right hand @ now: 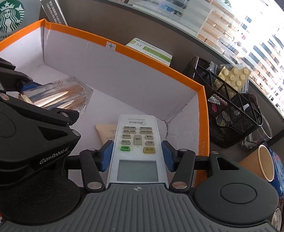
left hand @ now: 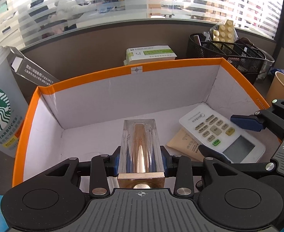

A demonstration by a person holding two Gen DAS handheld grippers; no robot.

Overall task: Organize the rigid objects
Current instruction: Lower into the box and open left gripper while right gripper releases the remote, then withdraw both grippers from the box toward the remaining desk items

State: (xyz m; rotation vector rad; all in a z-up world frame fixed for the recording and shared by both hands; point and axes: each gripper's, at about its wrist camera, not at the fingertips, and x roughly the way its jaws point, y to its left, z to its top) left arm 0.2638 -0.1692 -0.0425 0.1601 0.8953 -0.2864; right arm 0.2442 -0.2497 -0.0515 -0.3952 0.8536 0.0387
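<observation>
In the left wrist view we see our left gripper (left hand: 141,163) closed on a clear, square-sided acrylic bottle (left hand: 140,145) with a glossy copper-coloured core and a gold metallic cap, its blue pads pressing both flat sides; the bottle is held low inside the orange-rimmed cardboard box (left hand: 84,79), whose inner walls are matt white and slightly creased. To the right in the box lies a white plastic Midea remote control (left hand: 222,135) with rubbery buttons and a grey screen, resting partly over a flat tan sachet (left hand: 182,144), with our right gripper (left hand: 225,135) around it. A frosted Starbucks cup (left hand: 0,104) stands outside the box on the left. In the right wrist view our right gripper (right hand: 137,155) sits on either side of the remote control (right hand: 137,147): the left pad touches its edge, while a slim gap shows at the right pad, so the grip looks loose. A black wire-mesh organiser (right hand: 230,108) stands on the worktop (right hand: 236,152) beside the box (right hand: 203,104).
</observation>
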